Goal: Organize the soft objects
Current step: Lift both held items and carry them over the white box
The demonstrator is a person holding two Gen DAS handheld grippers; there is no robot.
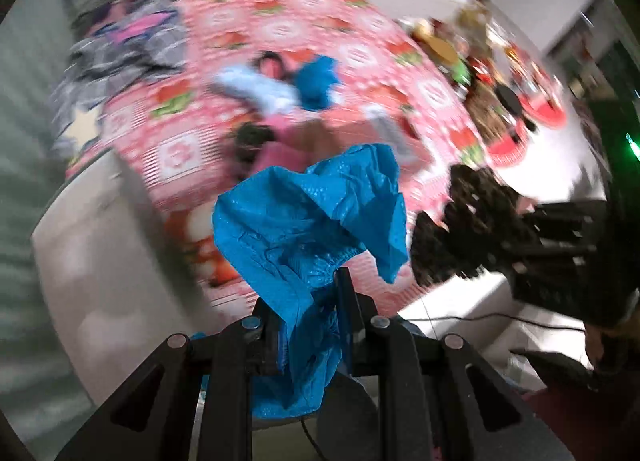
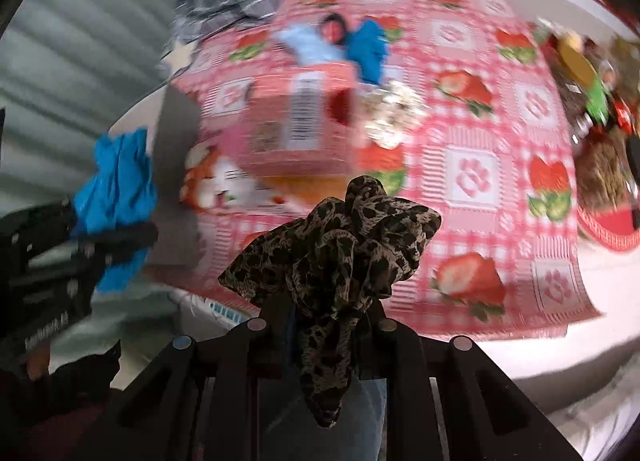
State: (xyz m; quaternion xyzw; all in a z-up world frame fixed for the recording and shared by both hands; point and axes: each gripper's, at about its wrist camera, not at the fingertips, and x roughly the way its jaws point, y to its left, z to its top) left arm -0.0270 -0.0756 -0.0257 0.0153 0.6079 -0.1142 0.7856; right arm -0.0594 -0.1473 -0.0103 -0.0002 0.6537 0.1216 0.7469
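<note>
My left gripper [image 1: 306, 301] is shut on a crumpled blue plastic cover [image 1: 312, 217], held above the near edge of the table. My right gripper [image 2: 324, 309] is shut on a leopard-print scrunchie [image 2: 340, 245], which bunches up over the fingers. Each wrist view catches the other hand: the scrunchie [image 1: 468, 229] to the right in the left view, the blue cover [image 2: 116, 185] to the left in the right view. On the strawberry tablecloth [image 2: 472, 177] lie a second blue cover [image 2: 370, 47], a pale blue cloth [image 2: 310, 43] and a pink box [image 2: 304, 121]. Both views are blurred.
A heap of grey and purple clothes [image 1: 128, 49] lies at the table's far left. Plates, a green item and dark clutter [image 1: 492, 73] crowd the right side. A foil-like crumple [image 2: 394, 113] sits beside the pink box. A white edge [image 2: 520, 357] borders the cloth near me.
</note>
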